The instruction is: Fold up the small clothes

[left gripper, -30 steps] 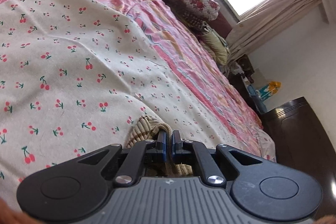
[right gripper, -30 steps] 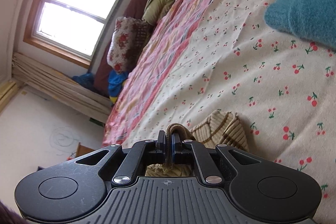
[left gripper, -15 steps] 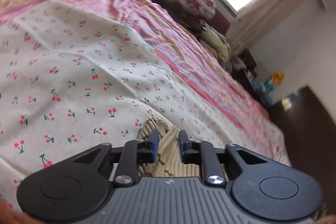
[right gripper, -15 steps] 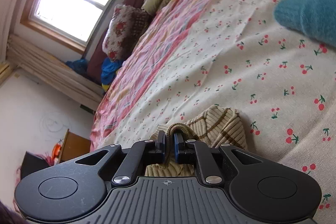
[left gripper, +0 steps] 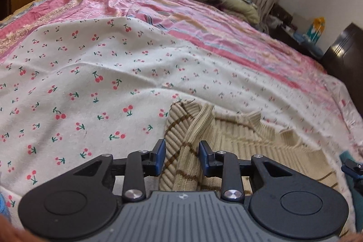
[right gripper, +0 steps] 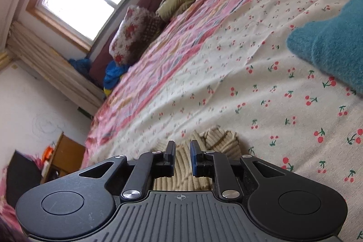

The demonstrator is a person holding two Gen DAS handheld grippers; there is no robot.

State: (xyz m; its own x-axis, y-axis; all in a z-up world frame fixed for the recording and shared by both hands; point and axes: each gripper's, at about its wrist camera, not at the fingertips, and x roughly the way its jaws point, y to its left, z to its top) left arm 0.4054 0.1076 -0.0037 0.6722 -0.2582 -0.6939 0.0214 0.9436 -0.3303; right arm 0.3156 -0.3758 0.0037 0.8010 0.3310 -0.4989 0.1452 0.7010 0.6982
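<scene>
the striped knit garment (left gripper: 226, 140) lies flat on the cherry-print sheet (left gripper: 90, 83), right under both tongs, its length running from the left gripper (left gripper: 180, 158) across to the right gripper (right gripper: 182, 157); both sets of jaws have just been opening, cloth loose between them, neither pinching

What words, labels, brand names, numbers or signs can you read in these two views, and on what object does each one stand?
No readable text in either view.
Left gripper body: small embossed mark, no letters legible.
Right gripper body: crosshair symbol only.
Cherry-print sheet: pattern, no words.
Faint wall scribble: not readable.
</scene>
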